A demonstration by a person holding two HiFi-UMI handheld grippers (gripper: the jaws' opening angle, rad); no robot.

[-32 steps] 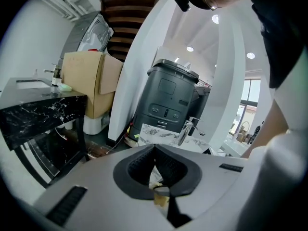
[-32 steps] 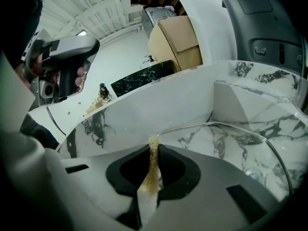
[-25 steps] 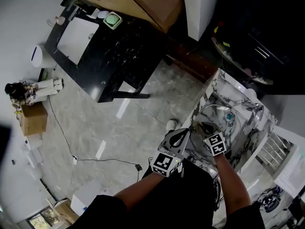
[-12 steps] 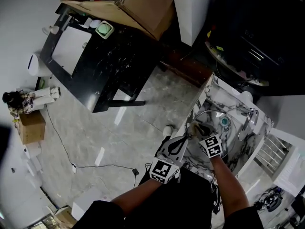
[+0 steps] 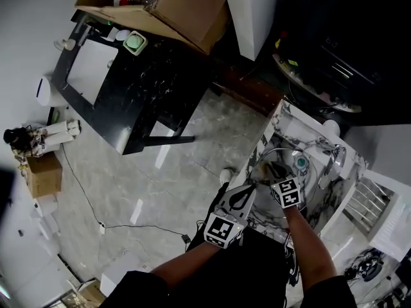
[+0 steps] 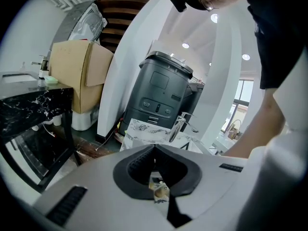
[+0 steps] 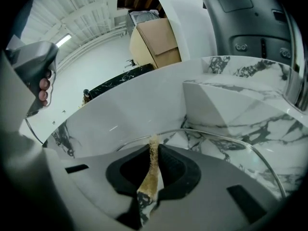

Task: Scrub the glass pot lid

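The glass pot lid (image 5: 282, 160) is held over the marble sink (image 5: 316, 194). Its rim (image 7: 211, 134) curves across just ahead of my right gripper. The right gripper (image 5: 273, 172) (image 7: 154, 150) is shut on a thin tan scouring pad (image 7: 152, 170), which stands edge-on against the lid. My left gripper (image 5: 251, 180) (image 6: 154, 148) reaches the lid's near-left rim. It is shut on a small thin piece (image 6: 159, 191) that looks like the lid's edge. The rest of the lid is hidden in the left gripper view.
A chrome faucet (image 5: 332, 159) (image 6: 177, 127) stands at the sink's far side, and a drain (image 5: 300, 163) lies in the basin. A rack (image 5: 367, 201) sits to the right. A black table (image 5: 144, 76), a cardboard box (image 5: 180, 5) and a grey machine (image 6: 161, 93) stand beyond.
Both grippers stay at the lid over the sink. The right gripper has edged slightly along the lid, and the head view has shifted a little.
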